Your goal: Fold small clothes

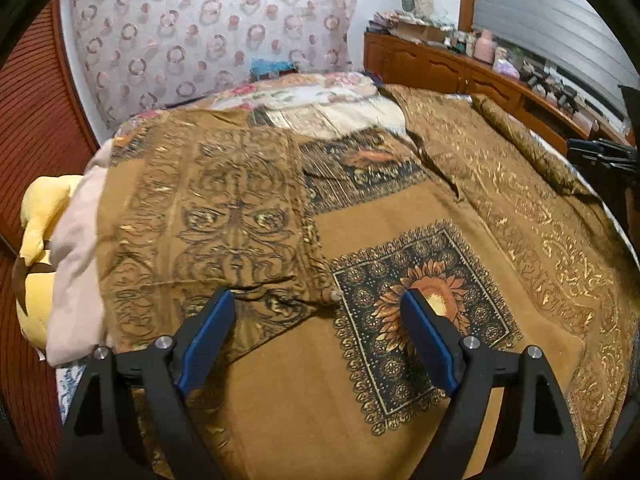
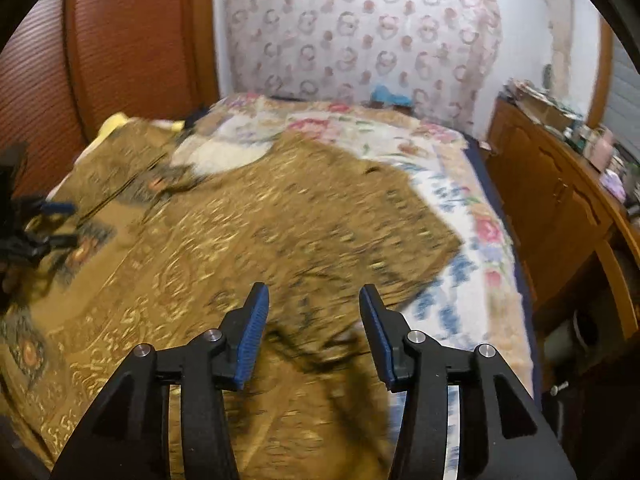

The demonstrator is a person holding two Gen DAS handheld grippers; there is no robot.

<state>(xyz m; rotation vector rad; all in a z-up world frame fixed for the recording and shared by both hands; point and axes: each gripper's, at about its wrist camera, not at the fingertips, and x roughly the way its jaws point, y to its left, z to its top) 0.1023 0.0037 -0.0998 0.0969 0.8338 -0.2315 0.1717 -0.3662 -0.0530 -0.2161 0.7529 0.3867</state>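
A brown patterned garment (image 1: 384, 264) with a sunflower panel and gold-print edges lies spread on the bed. Its left part (image 1: 224, 216) is folded over onto itself. My left gripper (image 1: 320, 304) is open and empty, just above the cloth near the folded edge. In the right wrist view the same garment (image 2: 280, 216) covers the bed, blurred. My right gripper (image 2: 312, 300) is open and empty above its gold-print part. The right gripper shows at the right edge of the left wrist view (image 1: 604, 156), and the left gripper at the left edge of the right wrist view (image 2: 36, 228).
A floral bedsheet (image 2: 472, 232) lies under the garment. A yellow plush toy (image 1: 36, 248) and a pink cloth (image 1: 76, 264) sit at the bed's left edge. A wooden cabinet (image 2: 560, 208) with clutter stands to the right. A patterned curtain (image 1: 208, 28) hangs behind.
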